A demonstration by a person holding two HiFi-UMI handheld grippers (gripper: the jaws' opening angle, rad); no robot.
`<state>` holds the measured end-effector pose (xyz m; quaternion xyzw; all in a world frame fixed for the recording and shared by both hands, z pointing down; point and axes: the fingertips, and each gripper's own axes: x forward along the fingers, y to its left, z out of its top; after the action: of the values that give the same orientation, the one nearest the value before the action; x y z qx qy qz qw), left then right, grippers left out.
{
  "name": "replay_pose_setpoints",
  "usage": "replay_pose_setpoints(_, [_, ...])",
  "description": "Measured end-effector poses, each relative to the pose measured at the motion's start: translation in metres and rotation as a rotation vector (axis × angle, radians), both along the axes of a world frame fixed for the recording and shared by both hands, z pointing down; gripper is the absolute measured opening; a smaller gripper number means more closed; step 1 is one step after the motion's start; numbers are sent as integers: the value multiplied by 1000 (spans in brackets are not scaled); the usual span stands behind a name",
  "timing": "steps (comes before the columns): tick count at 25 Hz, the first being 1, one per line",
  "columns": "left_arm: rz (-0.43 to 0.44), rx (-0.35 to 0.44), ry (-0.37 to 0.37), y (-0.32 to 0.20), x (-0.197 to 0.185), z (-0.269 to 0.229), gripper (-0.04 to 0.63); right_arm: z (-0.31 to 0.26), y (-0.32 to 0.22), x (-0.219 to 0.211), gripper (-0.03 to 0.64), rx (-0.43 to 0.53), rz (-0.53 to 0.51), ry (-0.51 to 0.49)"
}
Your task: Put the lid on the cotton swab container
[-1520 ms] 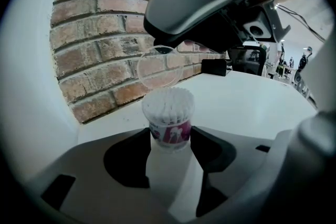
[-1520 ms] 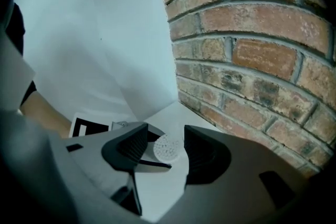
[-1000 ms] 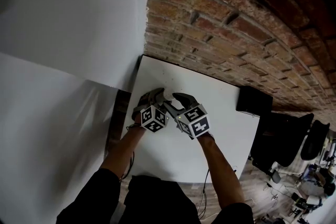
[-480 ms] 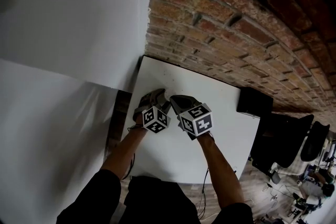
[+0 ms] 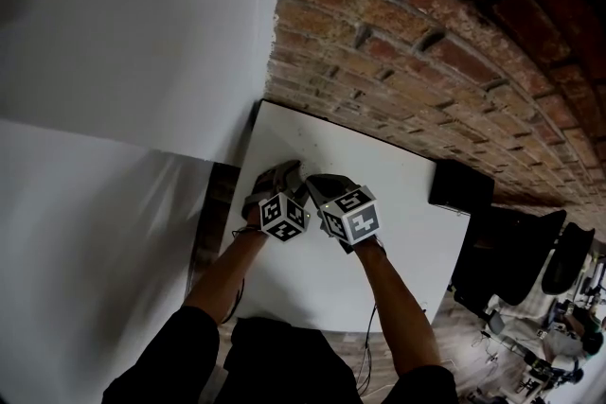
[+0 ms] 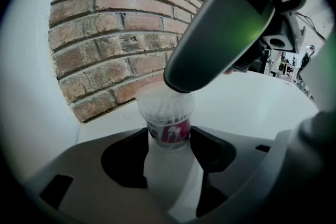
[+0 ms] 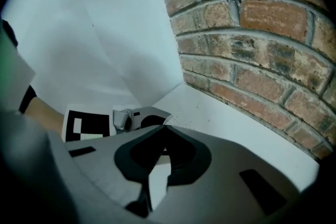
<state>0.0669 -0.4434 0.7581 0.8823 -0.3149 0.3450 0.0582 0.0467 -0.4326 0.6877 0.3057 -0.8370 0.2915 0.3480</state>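
Left gripper [image 6: 169, 138] grips the cotton swab container [image 6: 167, 122] by its body, one jaw pressed on each side, low centre of the left gripper view. The container stands upright on the white table [image 5: 388, 167], long axis vertical, pink label facing the camera. In the head view both grippers sit mid-frame, side by side, toward the table's left side, with the brick wall [image 5: 426, 43] above.

Right gripper [image 7: 164, 127]: its jaws have just been closing and now meet tip to tip. I see nothing between them in its own view. In the left gripper view its dark body comes in from the upper right, and its tip sits right at the container's top, on the right part of the rim.

Lid [image 6: 157, 101]: a frosted cap looks to be on top already. I can't tell if it is fully seated.

Key relation: the lid lies straight below the right gripper's closed tip, and that gripper is the nearer one to it. My guess is the next move is a press down along the container's vertical axis while the left gripper steadies the body. Risk: the tip is off-centre, so a push could cock the lid or tilt the container.
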Motion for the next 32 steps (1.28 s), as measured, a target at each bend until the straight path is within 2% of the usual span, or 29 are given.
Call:
replay_pose_setpoints(11, [3,1,2,0,0,0,249,6,1,-1,21,4,14,35])
replay_pose_setpoints(18, [-1,-39,-6,2,0,3,249,7,2,1,21,-9,60,21])
replay_pose_setpoints(21, [-17,-26,-15,6,-8,-3,250,4,8,-1,21,51,17,27])
replay_pose_setpoints(23, [-29,-11,-7,10,-15,-10,250,-2,12,-1,21,104,18,-2])
replay_pose_setpoints(28, [-70,4,16,29,-26,-23,250,-26,21,15,21,205,171,-76])
replay_pose_setpoints(30, [-99,18,30,39,-29,-32,250,-34,33,20,21,229,191,-73])
replay_pose_setpoints(32, [-109,30,42,51,-28,-42,249,-37,49,25,21,213,200,-79])
